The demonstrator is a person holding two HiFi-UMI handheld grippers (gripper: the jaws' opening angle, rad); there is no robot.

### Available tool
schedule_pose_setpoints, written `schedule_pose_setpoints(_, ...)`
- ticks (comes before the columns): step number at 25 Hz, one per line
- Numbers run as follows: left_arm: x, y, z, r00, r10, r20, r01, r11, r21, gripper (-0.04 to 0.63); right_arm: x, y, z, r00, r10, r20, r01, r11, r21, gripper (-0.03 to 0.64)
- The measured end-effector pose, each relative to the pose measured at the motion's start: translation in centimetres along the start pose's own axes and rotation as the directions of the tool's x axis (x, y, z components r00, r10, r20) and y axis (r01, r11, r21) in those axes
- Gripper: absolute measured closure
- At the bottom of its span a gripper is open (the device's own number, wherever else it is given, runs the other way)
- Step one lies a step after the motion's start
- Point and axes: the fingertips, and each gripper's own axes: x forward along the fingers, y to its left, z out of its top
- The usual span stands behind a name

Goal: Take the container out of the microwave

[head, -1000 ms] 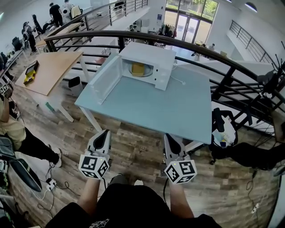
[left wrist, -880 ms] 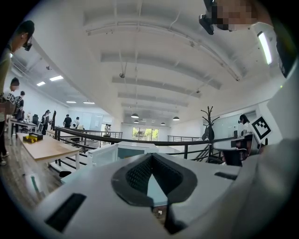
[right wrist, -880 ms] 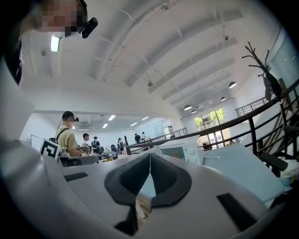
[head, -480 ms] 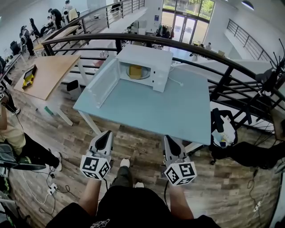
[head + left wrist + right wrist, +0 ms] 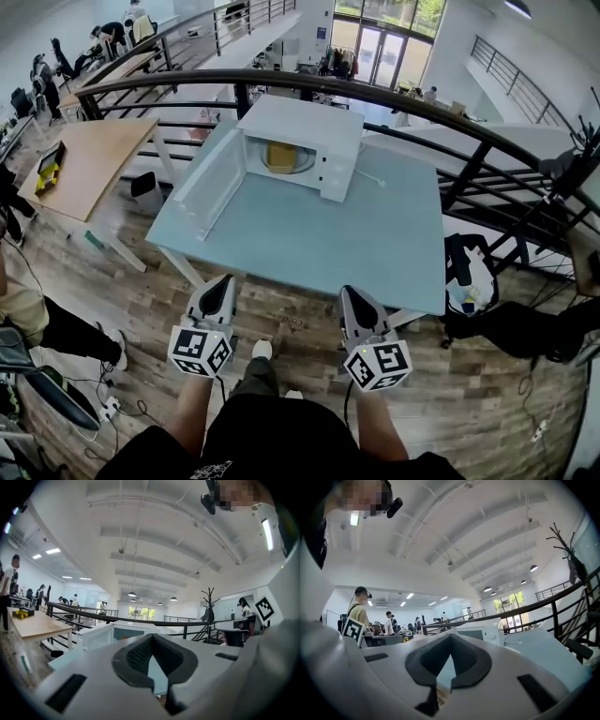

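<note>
A white microwave [image 5: 309, 127] stands at the far side of a light blue table [image 5: 309, 234], its door [image 5: 208, 178] swung open to the left. Inside it, on the turntable, sits a yellowish container [image 5: 278, 154]. My left gripper [image 5: 223, 280] and right gripper [image 5: 348, 292] hover side by side over the wooden floor, short of the table's near edge. Both are shut with nothing in them. In the left gripper view the microwave [image 5: 101, 637] shows ahead, beyond the closed jaws. In the right gripper view the microwave [image 5: 485, 632] also lies ahead.
A black railing [image 5: 394, 94] curves behind the table. A wooden table [image 5: 89, 155] stands to the left, with people further off. A bag [image 5: 466, 272] lies on the floor past the table's right corner. A coat rack [image 5: 581, 159] stands at the far right.
The table and microwave have drawn slightly nearer as the person steps forward. Both grippers keep their place in front of the body and stay shut.
</note>
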Motion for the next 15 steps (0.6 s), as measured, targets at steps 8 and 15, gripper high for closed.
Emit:
schedule_pose_setpoints(8, 5.1, 3.2, 0.7, 0.999, -0.043, 0.004, 0.043, 0.999, -0.016, 0.588, 5.7, -1.7, 0.1, 1.000, -0.028, -0.014, 0.028, 1.000, -0.012, 0.611)
schedule_pose_setpoints(15, 9.6, 5.9, 1.0, 0.998, -0.070, -0.007, 0.070, 0.997, -0.028, 0.588, 10.3, -3.1, 0.7, 0.999, -0.048, -0.020, 0.048, 0.999, 0.001, 0.611)
